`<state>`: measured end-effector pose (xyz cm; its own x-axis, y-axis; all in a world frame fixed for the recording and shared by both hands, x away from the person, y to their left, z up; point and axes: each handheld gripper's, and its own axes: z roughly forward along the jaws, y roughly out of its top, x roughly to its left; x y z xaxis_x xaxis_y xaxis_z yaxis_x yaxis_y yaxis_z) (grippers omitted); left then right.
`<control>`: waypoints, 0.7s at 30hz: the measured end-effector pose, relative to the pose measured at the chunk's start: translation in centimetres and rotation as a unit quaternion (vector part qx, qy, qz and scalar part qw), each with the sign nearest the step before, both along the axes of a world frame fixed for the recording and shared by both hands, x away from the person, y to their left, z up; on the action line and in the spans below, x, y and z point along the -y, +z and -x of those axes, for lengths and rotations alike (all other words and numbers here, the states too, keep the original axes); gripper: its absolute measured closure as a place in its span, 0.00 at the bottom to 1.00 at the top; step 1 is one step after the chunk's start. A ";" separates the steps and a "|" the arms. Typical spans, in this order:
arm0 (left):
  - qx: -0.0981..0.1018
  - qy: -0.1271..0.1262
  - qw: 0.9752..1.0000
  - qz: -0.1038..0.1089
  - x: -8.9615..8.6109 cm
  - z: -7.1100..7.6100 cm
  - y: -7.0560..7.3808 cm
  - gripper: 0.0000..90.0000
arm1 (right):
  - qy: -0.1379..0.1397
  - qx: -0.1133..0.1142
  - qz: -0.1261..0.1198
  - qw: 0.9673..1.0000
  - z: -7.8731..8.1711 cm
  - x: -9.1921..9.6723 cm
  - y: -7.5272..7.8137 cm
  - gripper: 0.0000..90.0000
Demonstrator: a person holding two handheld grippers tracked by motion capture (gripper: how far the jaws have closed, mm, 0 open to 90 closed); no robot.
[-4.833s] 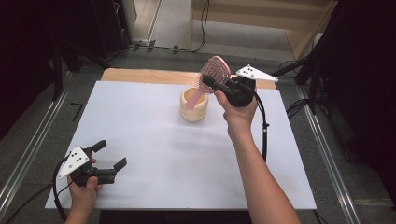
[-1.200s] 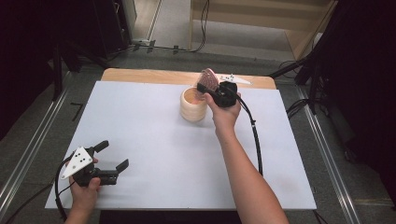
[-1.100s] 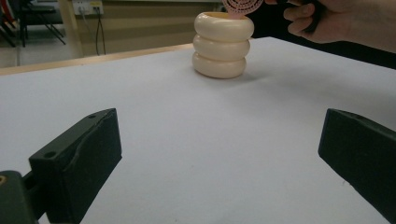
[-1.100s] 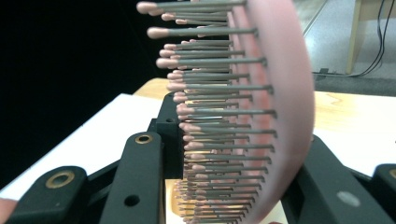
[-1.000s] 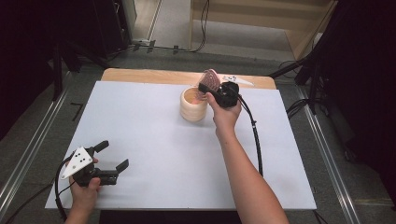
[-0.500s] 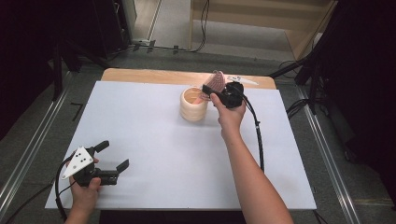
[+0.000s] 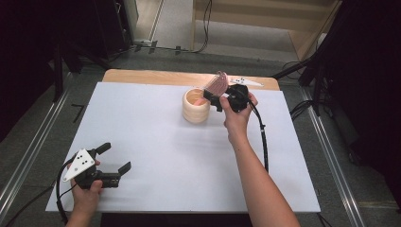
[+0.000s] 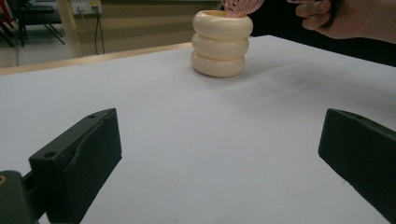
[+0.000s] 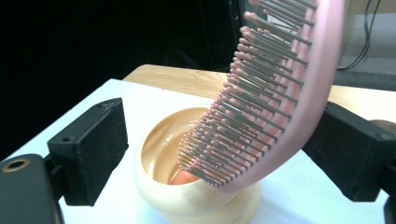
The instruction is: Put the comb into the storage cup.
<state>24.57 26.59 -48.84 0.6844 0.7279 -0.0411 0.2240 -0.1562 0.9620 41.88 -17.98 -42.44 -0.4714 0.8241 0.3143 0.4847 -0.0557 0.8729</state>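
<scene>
Two grippers show from above: the left gripper (image 7: 115,158) rests at the near left of the white table (image 7: 142,123), jaws apart and empty; the right gripper (image 7: 213,97) is just beside the cream holder (image 7: 196,106), the pink hairbrush (image 7: 216,84) leaning out of it. The left gripper view adds the holder's (image 8: 219,44) three stacked rings. The right gripper view alone shows the bristles and the handle down inside the holder (image 9: 196,196); its jaws have just been opening, the left clear of the brush (image 9: 275,93), the right close against its back.

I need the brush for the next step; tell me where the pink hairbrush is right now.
The pink hairbrush stands handle-down in the cream ribbed holder at the far middle of the table in the high view, leaning toward the open right gripper.
</scene>
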 end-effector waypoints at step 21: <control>0.001 -0.001 1.000 -0.003 0.1 0.0 0.0 0.00 | 0.008 0.036 0.028 0.999 3.6 2.0 0.3 0.00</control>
<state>24.56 26.48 -48.86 0.6863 0.7264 -0.0366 0.2225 -0.1617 0.9614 38.29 -20.03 -42.18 -0.5047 0.8311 0.2336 0.4218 0.0013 0.9067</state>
